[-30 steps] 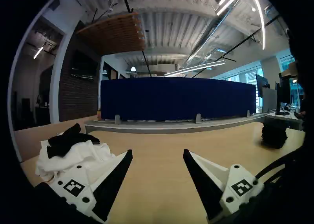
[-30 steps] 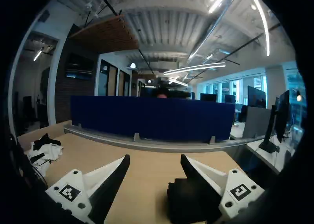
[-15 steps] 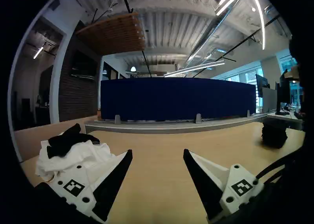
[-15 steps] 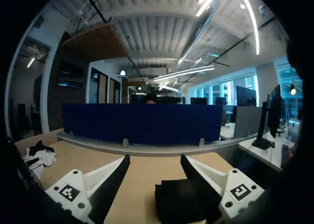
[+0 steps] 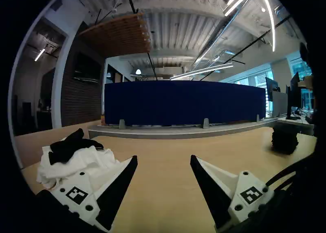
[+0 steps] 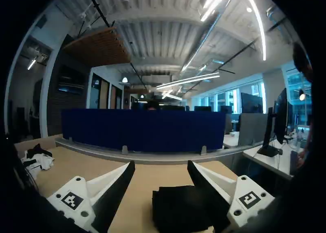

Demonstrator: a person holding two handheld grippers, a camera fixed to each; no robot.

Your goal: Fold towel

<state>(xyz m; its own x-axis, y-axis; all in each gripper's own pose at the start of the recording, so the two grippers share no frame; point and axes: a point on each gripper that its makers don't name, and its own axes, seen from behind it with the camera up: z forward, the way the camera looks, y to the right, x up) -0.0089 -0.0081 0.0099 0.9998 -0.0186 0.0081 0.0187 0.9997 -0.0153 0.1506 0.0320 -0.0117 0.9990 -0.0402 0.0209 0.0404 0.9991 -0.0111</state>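
Here, the left gripper (image 5: 163, 157) is held released beside a heap of cloths (image 5: 75, 156) on the table (image 5: 163, 188), while the right gripper (image 6: 160, 162) is spread apart before a folded black towel (image 6: 179, 204).

An open-plan office — blue desk divider (image 5: 183, 103), monitors (image 6: 281, 120), strip lights (image 6: 189, 80), exposed ceiling ducts.

Under me, lower frame: pale wooden tabletop (image 5: 163, 163) | centre: long dark-blue fabric partition (image 5: 183, 102) | upper left: brown slatted ceiling panel (image 5: 118, 35) | upper right: curved white strip lights (image 5: 272, 25) | right gripper view, right of centre: bright windows (image 6: 222, 99)
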